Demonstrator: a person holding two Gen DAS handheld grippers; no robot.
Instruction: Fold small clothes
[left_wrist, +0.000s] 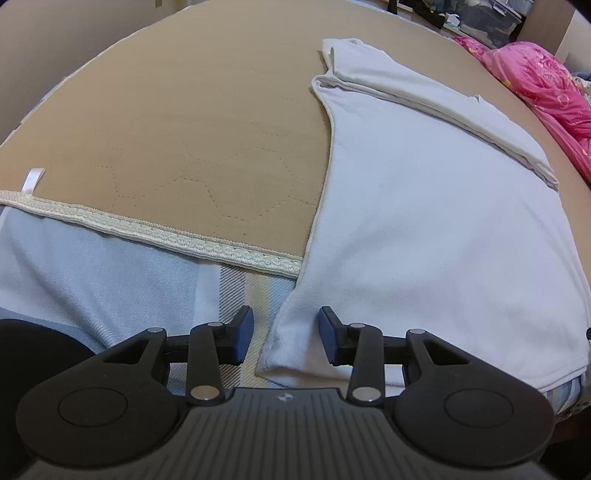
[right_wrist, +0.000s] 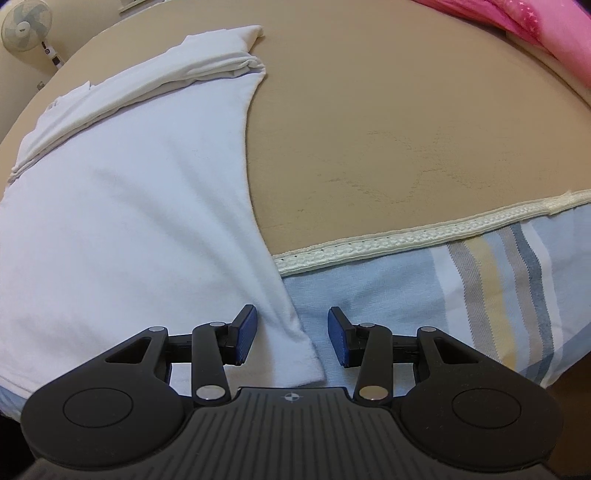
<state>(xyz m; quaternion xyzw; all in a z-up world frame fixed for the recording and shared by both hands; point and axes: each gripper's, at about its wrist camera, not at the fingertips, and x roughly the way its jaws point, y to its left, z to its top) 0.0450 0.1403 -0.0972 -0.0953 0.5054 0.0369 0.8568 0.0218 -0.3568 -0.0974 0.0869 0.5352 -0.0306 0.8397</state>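
Observation:
A white garment (left_wrist: 436, 229) lies flat on a tan quilted mat (left_wrist: 192, 140), its far part folded over into a thick band (left_wrist: 424, 92). My left gripper (left_wrist: 286, 338) is open, its blue pads on either side of the garment's near left corner (left_wrist: 291, 343). In the right wrist view the same garment (right_wrist: 122, 206) fills the left half. My right gripper (right_wrist: 291, 338) is open around the garment's near right corner (right_wrist: 299, 343), with the left pad over the cloth and the right pad over the sheet.
A cream braided trim (left_wrist: 147, 232) edges the mat; below it lies a pale blue striped sheet (right_wrist: 480, 266). A pink quilt (left_wrist: 546, 85) lies at the far right. A standing fan (right_wrist: 26, 26) stands far left. Clutter (left_wrist: 476, 18) sits beyond the bed.

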